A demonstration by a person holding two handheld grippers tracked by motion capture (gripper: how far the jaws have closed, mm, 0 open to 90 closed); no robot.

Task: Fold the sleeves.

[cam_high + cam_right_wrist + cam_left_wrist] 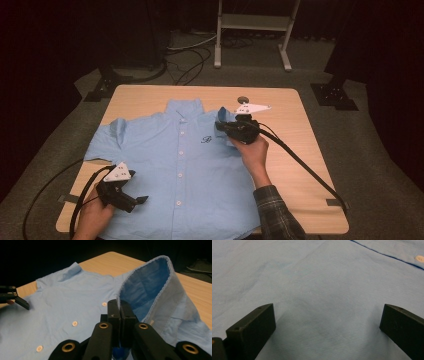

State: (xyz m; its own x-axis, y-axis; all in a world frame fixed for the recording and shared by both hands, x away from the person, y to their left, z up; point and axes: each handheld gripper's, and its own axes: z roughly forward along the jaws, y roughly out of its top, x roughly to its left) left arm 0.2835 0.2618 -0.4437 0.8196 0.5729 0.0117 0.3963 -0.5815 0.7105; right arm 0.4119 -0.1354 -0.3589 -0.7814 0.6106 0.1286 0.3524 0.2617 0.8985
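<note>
Right tool (120, 315) is clenched on the sleeve (152, 290) of the light blue short-sleeved shirt (175, 160), and it lifts the sleeve cuff above the shirt front. The shirt lies buttoned and face up on the wooden counter (295, 130). Left tool (131, 199) rests low on the fabric near the hem, with its jaws wide apart and nothing pinched between them. I judge that the folding of the sleeve inward is the step in hand. Next, the right tool should carry the sleeve across the chest, lay it flat and let go, while the left one keeps the body of the shirt from sliding.
</note>
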